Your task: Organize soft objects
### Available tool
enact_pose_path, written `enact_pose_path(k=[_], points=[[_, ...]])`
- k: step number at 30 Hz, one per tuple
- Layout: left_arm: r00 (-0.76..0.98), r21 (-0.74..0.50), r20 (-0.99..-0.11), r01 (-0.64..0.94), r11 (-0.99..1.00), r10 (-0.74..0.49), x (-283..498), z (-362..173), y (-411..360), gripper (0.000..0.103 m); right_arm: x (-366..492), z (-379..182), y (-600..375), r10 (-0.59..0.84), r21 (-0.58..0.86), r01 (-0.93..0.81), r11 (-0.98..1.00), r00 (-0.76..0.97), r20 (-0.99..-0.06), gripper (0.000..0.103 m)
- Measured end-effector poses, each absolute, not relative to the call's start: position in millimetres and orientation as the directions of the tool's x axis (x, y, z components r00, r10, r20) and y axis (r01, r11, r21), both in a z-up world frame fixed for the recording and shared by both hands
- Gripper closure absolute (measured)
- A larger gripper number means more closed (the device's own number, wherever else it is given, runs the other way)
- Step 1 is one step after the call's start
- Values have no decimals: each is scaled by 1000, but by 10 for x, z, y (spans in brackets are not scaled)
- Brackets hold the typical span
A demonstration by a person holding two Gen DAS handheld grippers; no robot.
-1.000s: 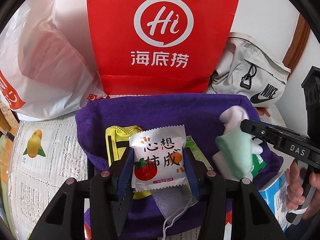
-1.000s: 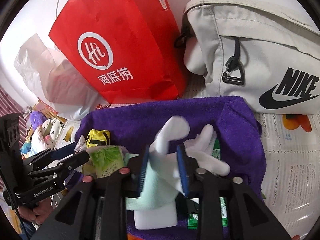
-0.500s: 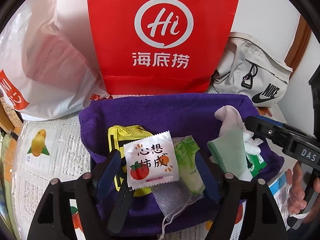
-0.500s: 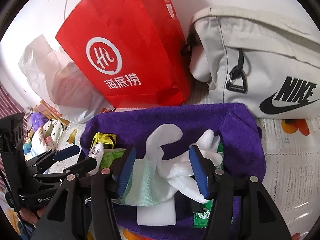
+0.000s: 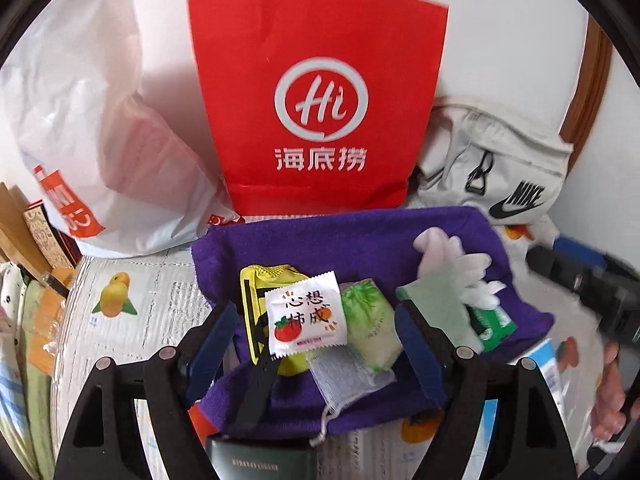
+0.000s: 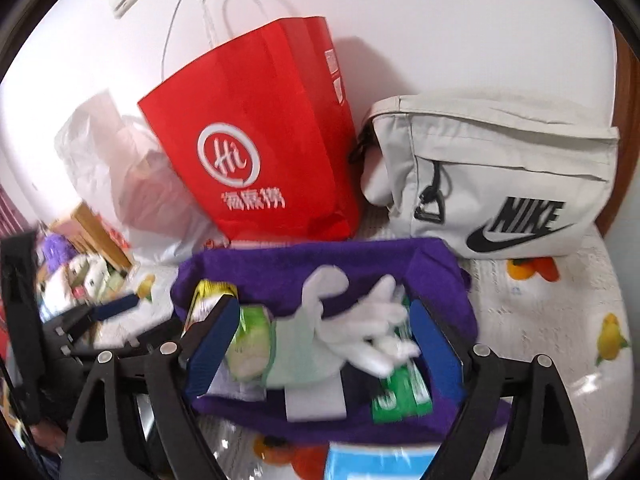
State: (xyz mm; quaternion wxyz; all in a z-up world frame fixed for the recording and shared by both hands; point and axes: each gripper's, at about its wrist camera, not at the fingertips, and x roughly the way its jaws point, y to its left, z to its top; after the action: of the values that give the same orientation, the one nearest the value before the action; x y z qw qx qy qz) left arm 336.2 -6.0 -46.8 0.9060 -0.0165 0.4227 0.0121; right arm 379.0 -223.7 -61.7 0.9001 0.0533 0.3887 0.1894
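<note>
A purple towel (image 5: pixel 360 240) holds a pile of soft things. My left gripper (image 5: pixel 316 340) hovers above it, jaws wide and still opening. The white tomato sachet (image 5: pixel 306 318) lies loose between them, touched by neither pad, on a yellow mesh pouch (image 5: pixel 272 276) and beside a green packet (image 5: pixel 370 320). My right gripper (image 6: pixel 326 340) is also opening. The white glove (image 6: pixel 360 320) with a pale green cuff rests free on the towel (image 6: pixel 280 264) between its blue pads (image 6: pixel 436 344). A white block (image 6: pixel 316 396) and a green pack (image 6: pixel 400 392) lie below.
A red paper bag (image 5: pixel 320 120) stands behind the towel, with a white plastic bag (image 5: pixel 80 120) to its left and a grey Nike bag (image 6: pixel 500 184) to its right. The cloth below has a fruit print. A dark green booklet (image 5: pixel 260 460) and a blue box (image 6: pixel 376 464) lie in front.
Both grippers opened and drew up and back. The left one let go of the tomato sachet and the right one let go of the glove. Both things now lie on the towel.
</note>
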Motion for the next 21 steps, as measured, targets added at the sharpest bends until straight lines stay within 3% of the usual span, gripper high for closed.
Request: enact_pose_path(k=[6, 9, 14, 18, 21], points=[[661, -12, -750, -7, 1000, -4, 2873, -234, -159, 22, 3317, -522, -2316, 342, 203, -285, 937, 628, -699, 17], [675, -25, -737, 10, 1000, -25, 2570, -141, -186, 15, 2968, -461, -2405, 327, 204, -259, 944, 660, -677, 16], [681, -34, -731, 12, 999, -33, 2016, -82, -208, 13, 2380, -372, -2483, 296, 182, -235, 955, 697, -653, 6], [695, -42, -719, -2, 999, -29, 1631, -36, -185, 4, 1931, -335, -2529, 265, 163, -209, 964, 719, -642, 2], [701, -47, -713, -22, 999, -18, 1355, -28, -165, 4, 1624, -330, -2569, 234, 150, -180, 972, 732, -639, 1]])
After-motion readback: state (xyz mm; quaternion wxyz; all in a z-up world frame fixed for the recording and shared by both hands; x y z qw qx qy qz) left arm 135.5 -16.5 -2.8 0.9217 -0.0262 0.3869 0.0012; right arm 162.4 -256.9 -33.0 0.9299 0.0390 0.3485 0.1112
